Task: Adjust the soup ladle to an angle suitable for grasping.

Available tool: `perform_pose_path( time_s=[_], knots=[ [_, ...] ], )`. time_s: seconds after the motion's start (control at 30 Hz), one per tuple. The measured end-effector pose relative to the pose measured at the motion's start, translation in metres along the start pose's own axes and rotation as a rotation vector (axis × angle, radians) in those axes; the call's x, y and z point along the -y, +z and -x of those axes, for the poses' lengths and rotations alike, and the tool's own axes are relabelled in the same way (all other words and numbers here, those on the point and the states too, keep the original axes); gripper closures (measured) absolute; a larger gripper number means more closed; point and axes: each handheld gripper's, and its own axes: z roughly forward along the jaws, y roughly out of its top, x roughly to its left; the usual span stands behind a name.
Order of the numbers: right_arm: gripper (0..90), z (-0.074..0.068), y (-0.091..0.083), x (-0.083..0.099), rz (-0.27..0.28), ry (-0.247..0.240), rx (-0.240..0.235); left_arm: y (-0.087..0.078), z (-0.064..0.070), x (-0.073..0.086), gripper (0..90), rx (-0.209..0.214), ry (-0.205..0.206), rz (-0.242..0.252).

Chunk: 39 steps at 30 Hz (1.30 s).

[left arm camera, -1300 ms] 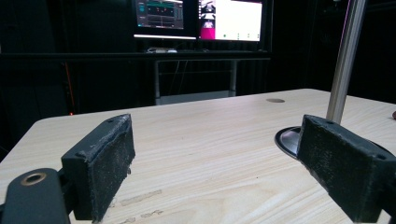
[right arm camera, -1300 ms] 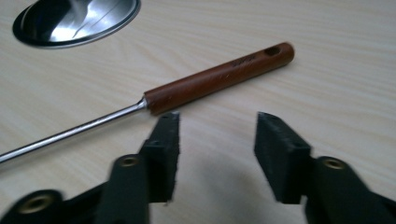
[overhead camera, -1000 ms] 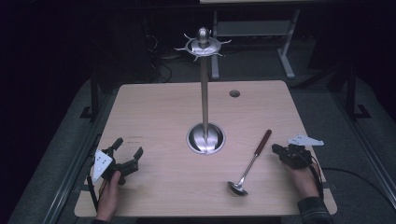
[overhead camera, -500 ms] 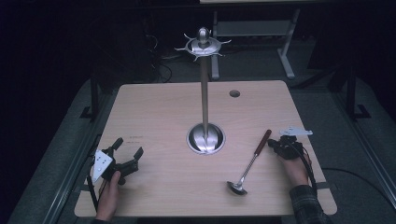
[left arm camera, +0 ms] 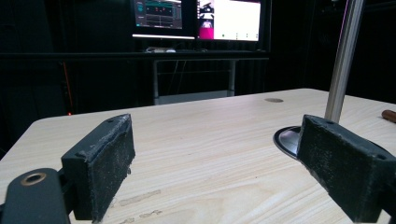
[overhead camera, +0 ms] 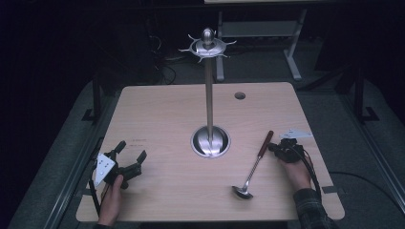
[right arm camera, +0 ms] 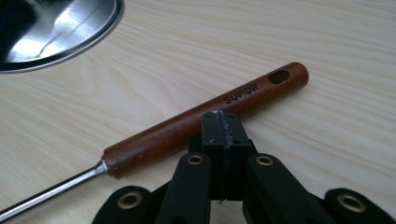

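While the left gripper (overhead camera: 130, 156) rests spread wide, the right gripper (right arm camera: 223, 122) sits clenched empty, tips against the ladle (overhead camera: 251, 168) handle.

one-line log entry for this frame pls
left gripper: open, idle on table | right gripper: shut, empty, tips at ladle wooden handle | ladle: flat on table | hook stand: bare

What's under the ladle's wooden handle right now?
The wooden handle lies flat on the bare table, nothing else beneath it. The right hand-held gripper, jaws closed, sits against its near side and covers a short stretch of that edge, so contact there can't be seen.
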Motion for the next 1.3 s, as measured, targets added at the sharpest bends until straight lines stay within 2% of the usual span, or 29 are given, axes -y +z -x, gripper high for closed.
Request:
perform_pose_path(
  time_s=[0.23,0.53,1.3],
  knots=[
    [89.5,-0.008,0.003,-0.003,0.002,-0.006,-0.036,0.0,0.0,0.0,10.6,0.0,-0.003,0.001],
    [89.6,-0.023,0.014,-0.01,0.002,-0.04,-0.083,0.0,0.0,0.0,10.6,0.0,-0.002,0.0],
    [89.7,-0.054,0.03,-0.02,-0.003,-0.088,-0.187,0.0,0.0,0.0,10.6,0.001,0.0,0.0]
  ],
)
